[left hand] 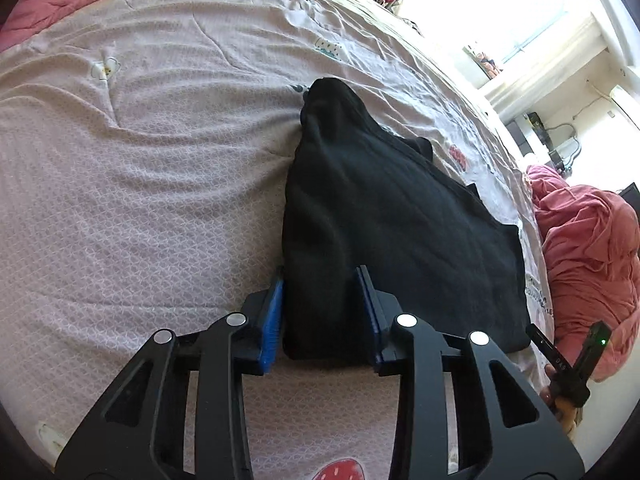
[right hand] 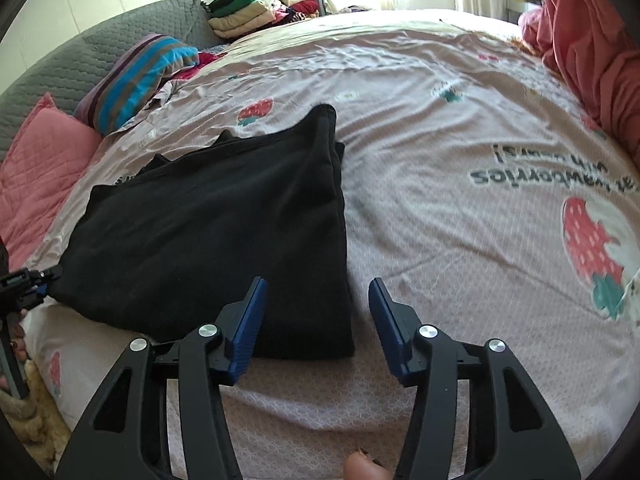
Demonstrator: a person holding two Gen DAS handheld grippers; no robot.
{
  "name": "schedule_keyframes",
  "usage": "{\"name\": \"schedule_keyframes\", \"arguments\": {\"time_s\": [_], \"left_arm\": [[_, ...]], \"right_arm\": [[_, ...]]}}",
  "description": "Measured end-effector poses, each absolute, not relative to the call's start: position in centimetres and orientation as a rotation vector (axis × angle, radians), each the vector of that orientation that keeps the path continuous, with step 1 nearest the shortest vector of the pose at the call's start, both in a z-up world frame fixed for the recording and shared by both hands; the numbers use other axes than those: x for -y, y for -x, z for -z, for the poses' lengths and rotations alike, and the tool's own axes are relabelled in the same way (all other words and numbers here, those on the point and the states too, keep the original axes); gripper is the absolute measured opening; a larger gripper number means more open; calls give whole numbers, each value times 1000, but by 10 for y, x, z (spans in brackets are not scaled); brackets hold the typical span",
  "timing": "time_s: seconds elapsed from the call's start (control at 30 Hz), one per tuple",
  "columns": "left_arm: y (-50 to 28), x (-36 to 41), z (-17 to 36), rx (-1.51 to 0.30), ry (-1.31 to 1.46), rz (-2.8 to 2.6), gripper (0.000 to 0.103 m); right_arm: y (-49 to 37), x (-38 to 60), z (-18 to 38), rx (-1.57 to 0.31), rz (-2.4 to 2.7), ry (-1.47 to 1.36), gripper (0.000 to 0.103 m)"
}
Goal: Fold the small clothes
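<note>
The black garment [right hand: 224,220] lies folded flat on the bed sheet [right hand: 460,208], a pale pink sheet printed with strawberries. It rests toward the left half of the bed in the right wrist view, with its layered edges stacked along its right side.

Left hand-held gripper [left hand: 322,312]: the two blue pads [left hand: 272,316] press against both sides of the garment's near corner. The cloth fills the gap between them, so this gripper is closed on the garment. The same gripper [right hand: 42,286] appears at the left edge of the right wrist view, touching the garment's left corner.

Right hand-held gripper [right hand: 316,320]: the fingers stand wide apart. The left pad [right hand: 248,328] overlaps the garment's near right corner in the picture; the right pad sits over bare sheet. It grips nothing. Whether the left pad touches the cloth cannot be determined.

Surroundings: a striped pillow [right hand: 140,76] and a pink quilted pillow [right hand: 40,160] lie at the far left. A pile of folded clothes [right hand: 256,10] sits at the far end of the bed. A pink blanket [right hand: 592,48] is bunched at the right edge.
</note>
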State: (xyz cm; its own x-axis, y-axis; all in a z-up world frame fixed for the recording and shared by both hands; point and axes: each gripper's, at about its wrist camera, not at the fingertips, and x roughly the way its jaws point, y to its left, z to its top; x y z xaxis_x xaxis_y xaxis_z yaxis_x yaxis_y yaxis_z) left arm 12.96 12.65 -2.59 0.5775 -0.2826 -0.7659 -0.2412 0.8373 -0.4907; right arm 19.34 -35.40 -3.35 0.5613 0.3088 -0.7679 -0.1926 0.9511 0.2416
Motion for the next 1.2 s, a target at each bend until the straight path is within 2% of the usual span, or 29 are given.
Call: {"name": "schedule_keyframes", "arguments": {"time_s": [0.03,0.07,0.1,0.13,0.27,0.43,0.53,0.6,0.67,0.8,1.07,1.2], "left_arm": [[-129,-126,26,-968,602,30,18],[-128,-125,25,-967,606,34,15],[-127,-124,24,-964,601,35,14],[-125,-122,22,-960,593,35,14],[-119,-117,15,-946,546,24,13],[-115,-115,23,-959,519,5,13],[-115,-116,27,-967,514,0,16],[-114,-115,26,-968,501,-7,17],[-115,-113,25,-968,487,-14,19],[-113,-111,25,-966,471,-24,22],[-106,-106,22,-971,426,-44,34],[-104,-103,22,-974,414,-50,38]], "right_arm": [[-194,355,36,-938,-304,-150,41],[-196,357,38,-945,-315,-165,31],[-197,358,40,-952,-324,-180,15],[-196,359,40,-948,-320,-180,10],[-181,362,25,-880,-339,-147,8],[-175,369,40,-915,-321,-167,8],[-175,369,46,-920,-309,-181,11],[-174,369,45,-917,-284,-167,21],[-174,369,44,-915,-269,-150,27],[-171,368,43,-907,-250,-134,33],[-165,368,39,-899,-240,-121,46],[-162,370,38,-898,-238,-131,55]]}}
